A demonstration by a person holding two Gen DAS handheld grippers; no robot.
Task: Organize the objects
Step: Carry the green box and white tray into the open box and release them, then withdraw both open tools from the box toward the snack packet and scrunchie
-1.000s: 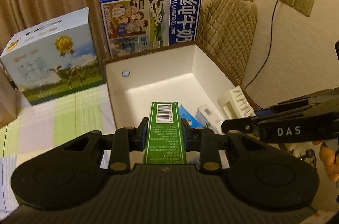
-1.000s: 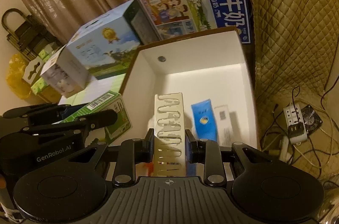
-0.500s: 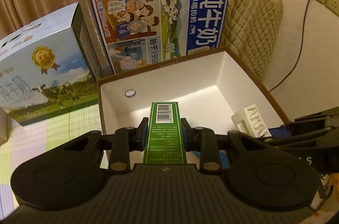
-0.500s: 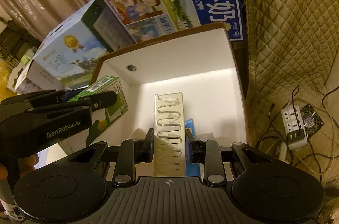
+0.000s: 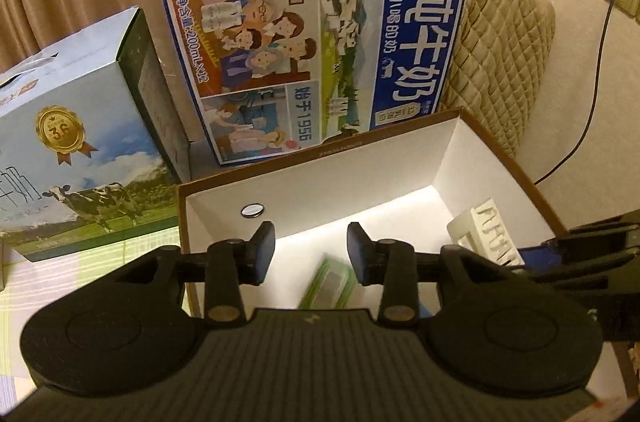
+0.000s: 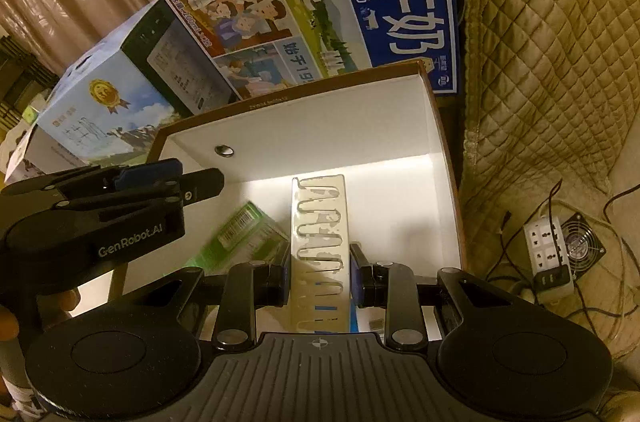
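Note:
Both grippers hang over an open brown box with a white inside point(image 5: 320, 158) point(image 6: 304, 102). My left gripper point(image 5: 311, 251) point(image 6: 208, 182) is opening, its jaws apart with nothing between the pads. The green carton point(image 5: 328, 282) point(image 6: 244, 234) it carried is blurred, loose below the jaws inside the box. My right gripper point(image 6: 319, 276) is shut on a cream perforated rectangular piece point(image 6: 320, 246) point(image 5: 494, 234), held upright near the box's right wall. A blue tube and a small white pack lie under it, mostly hidden.
A blue milk carton case point(image 5: 316, 54) stands behind the box and a light-blue cow-print case point(image 5: 76, 158) to its left. A quilted beige chair point(image 6: 540, 62) is on the right. A power strip, fan and cables point(image 6: 560, 254) lie on the floor there.
Both grippers have moved forward and down over the box. My left gripper has opened and let go of the green carton, which is dropping into the box. The right still grips the cream piece.

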